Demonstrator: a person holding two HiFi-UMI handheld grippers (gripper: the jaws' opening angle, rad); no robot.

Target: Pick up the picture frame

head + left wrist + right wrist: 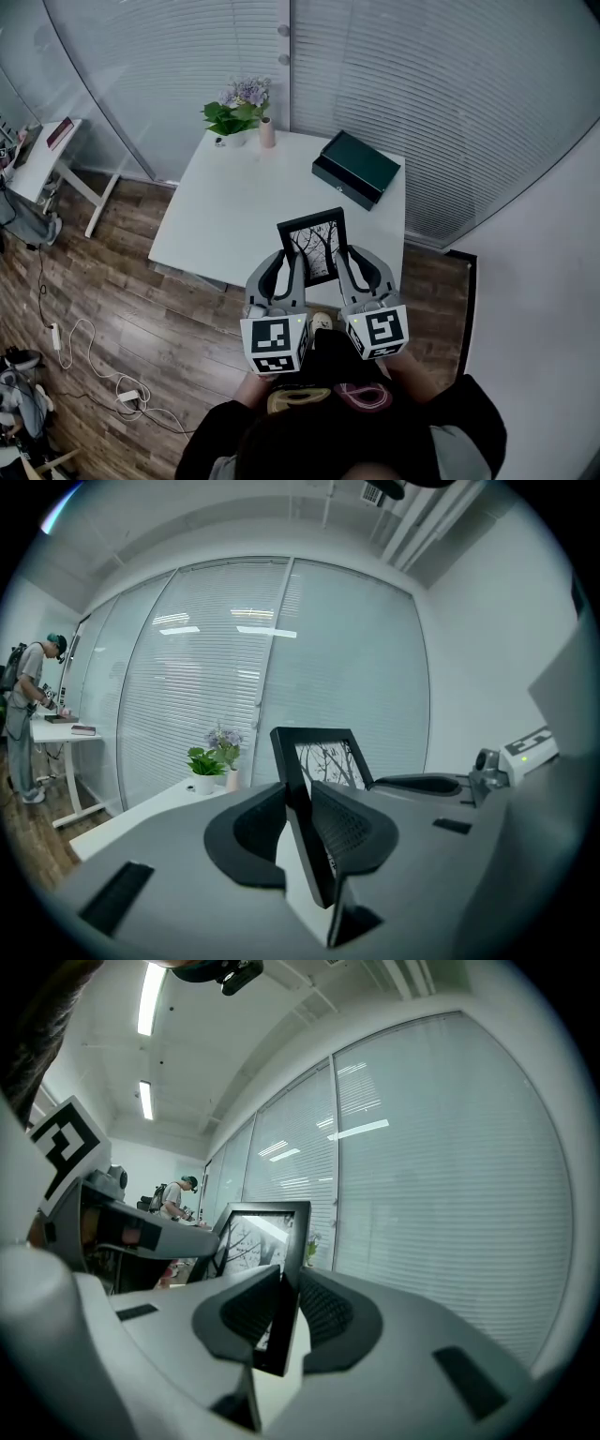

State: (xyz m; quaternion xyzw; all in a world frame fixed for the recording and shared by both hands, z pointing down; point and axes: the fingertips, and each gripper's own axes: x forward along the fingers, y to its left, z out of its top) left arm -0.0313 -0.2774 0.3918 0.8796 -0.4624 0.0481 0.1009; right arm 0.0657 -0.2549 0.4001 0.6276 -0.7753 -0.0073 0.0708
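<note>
A black picture frame (314, 244) with a print of bare branches hangs above the near edge of the white table (234, 206), held between both grippers. My left gripper (292, 265) is shut on the frame's left side bar (298, 794). My right gripper (343, 259) is shut on its right side bar (286, 1279). In both gripper views the frame stands upright between the dark jaw pads, and its glass faces up toward the head camera.
A dark green box (356, 169) lies at the table's far right. A potted plant (234, 114) and a small pink vase (267, 132) stand at the far left corner. Glass walls with blinds close the back. A second desk (42, 159) and a person (28, 714) are at left.
</note>
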